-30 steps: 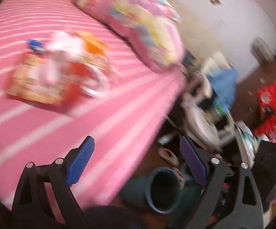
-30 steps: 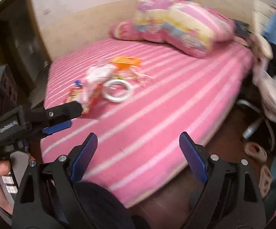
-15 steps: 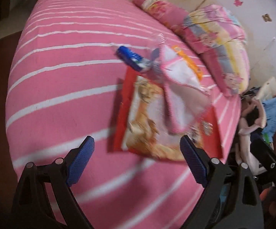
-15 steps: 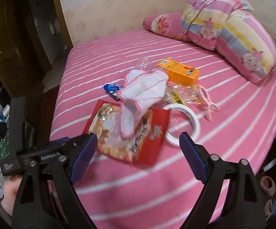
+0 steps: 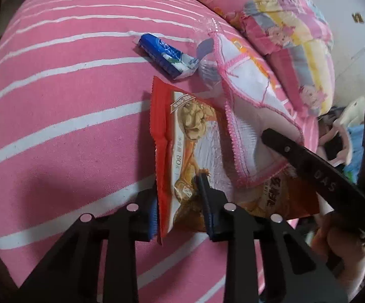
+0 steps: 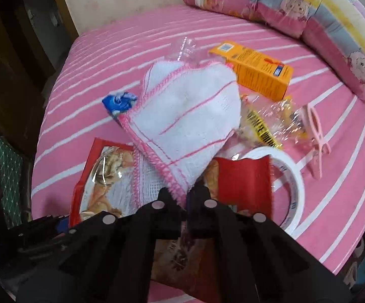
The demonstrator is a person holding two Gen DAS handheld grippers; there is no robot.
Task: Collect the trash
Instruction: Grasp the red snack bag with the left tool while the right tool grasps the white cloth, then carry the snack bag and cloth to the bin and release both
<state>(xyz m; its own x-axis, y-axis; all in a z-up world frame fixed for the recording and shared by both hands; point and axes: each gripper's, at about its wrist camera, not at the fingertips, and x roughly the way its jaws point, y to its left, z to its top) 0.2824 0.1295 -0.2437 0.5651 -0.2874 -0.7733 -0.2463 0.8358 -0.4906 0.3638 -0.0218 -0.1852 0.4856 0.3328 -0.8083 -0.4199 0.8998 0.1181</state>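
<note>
Trash lies in a heap near the foot of the pink striped bed (image 6: 308,202), and both claws have just been closing on it. Seen from the left wrist, the left claw (image 5: 179,207) pinches the near left corner of the red snack bag (image 5: 182,136), one jaw under the crimped edge and one on the printed face. From the right wrist, the right claw (image 6: 182,197) has its jaws pressed together on the pink-stitched hem of the white cloth (image 6: 190,116), which drapes over the bag's middle. At 10 o'clock from the cloth sits a blue wrapper (image 6: 118,102); at 1 o'clock an orange carton (image 6: 255,70); at 3 o'clock crumpled clear cellophane (image 6: 270,121) and a pink clip (image 6: 316,136); at 5 o'clock a roll of white tape (image 6: 293,189), partly under the bag's far end. The main risk, as I judge it, is that the two claws hold overlapping things: lifting the bag would drag the cloth, and pulling the cloth could tip the bag sideways. A corner grip on slick foil may also slip once the bag's weight hangs from it. The cloth may not be trash at all. Cellophane resting against it could be swept off the mattress edge.
</note>
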